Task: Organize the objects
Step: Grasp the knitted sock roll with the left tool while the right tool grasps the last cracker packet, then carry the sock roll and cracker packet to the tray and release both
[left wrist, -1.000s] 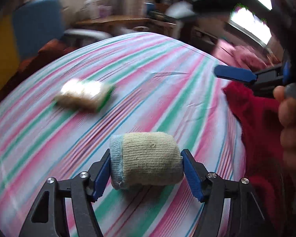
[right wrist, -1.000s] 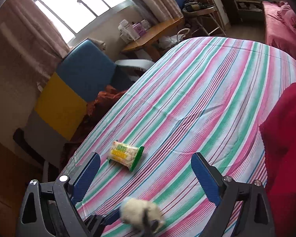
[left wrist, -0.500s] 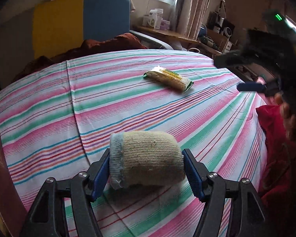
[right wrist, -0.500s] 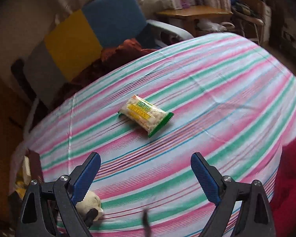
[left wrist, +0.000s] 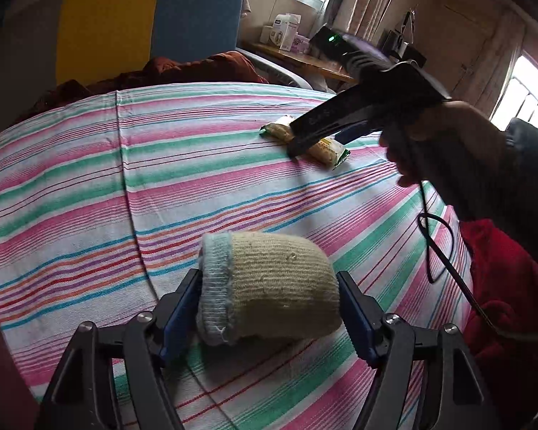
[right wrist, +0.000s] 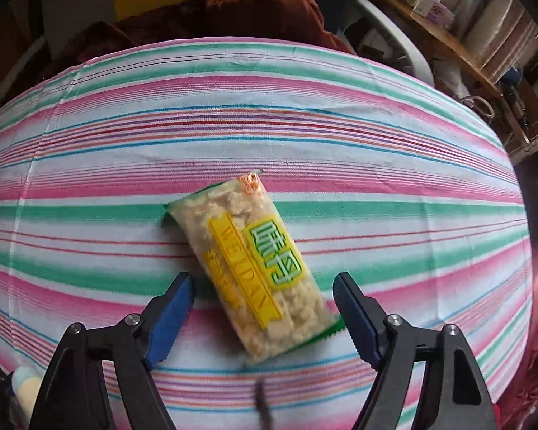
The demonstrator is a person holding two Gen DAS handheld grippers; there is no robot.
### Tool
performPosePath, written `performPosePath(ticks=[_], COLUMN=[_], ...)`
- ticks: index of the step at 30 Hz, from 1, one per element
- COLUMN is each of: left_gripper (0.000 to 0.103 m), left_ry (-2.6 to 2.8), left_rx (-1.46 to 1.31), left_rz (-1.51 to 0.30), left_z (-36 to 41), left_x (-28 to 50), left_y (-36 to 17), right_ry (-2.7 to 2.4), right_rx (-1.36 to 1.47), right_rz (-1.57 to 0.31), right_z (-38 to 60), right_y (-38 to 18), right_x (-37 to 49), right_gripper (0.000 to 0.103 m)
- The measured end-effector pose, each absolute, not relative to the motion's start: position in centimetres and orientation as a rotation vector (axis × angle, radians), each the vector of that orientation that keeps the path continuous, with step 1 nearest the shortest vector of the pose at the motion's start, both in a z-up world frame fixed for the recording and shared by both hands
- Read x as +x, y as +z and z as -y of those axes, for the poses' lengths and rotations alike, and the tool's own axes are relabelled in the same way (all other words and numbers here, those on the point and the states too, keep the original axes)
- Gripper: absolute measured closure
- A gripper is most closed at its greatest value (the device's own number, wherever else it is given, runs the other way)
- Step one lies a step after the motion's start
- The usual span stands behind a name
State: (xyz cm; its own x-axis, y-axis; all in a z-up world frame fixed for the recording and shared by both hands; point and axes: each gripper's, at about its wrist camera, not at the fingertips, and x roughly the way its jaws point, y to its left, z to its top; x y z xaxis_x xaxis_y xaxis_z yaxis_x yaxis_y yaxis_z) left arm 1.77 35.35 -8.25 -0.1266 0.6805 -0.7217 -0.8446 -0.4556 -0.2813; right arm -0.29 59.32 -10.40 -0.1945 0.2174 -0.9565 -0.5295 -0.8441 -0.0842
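Tongs on the left [left wrist: 269, 308] clench the rolled sock [left wrist: 269, 286] just above the striped bench [left wrist: 89, 186], while the right tongs [right wrist: 263, 306], spread wide, straddle the snack packet [right wrist: 254, 265] lying flat, probably ready to close.

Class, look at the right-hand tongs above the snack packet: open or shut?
Open. The right tongs stand wide apart on either side of the snack packet, which lies flat on the striped cloth, unpinched.
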Motion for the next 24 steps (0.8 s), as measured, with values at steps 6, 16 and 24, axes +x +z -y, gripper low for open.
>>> performPosePath(ticks=[6,16,24], left_gripper=[0.029,0.034,0.034], left_ry=[1.797,1.813,1.897], left_rx=[-0.991,-1.015,-0.921], left_rz=[-0.242,-0.282,-0.232], left_z=[-34.9,-33.7,-29.0], left_x=[2.2,3.0,3.4], left_y=[-8.2,-7.0,-2.4], right_ry=[2.119,2.157,2.274], right_rx=[-1.573,-1.573,-1.452], right_rz=[-0.412,-0.6,-0.734], right_z=[-58.8,-53.2,-50.5], right_y=[-10.1,-9.6,-6.8], right_x=[1.0,6.2,8.1], right_gripper=[0.056,0.056,0.056])
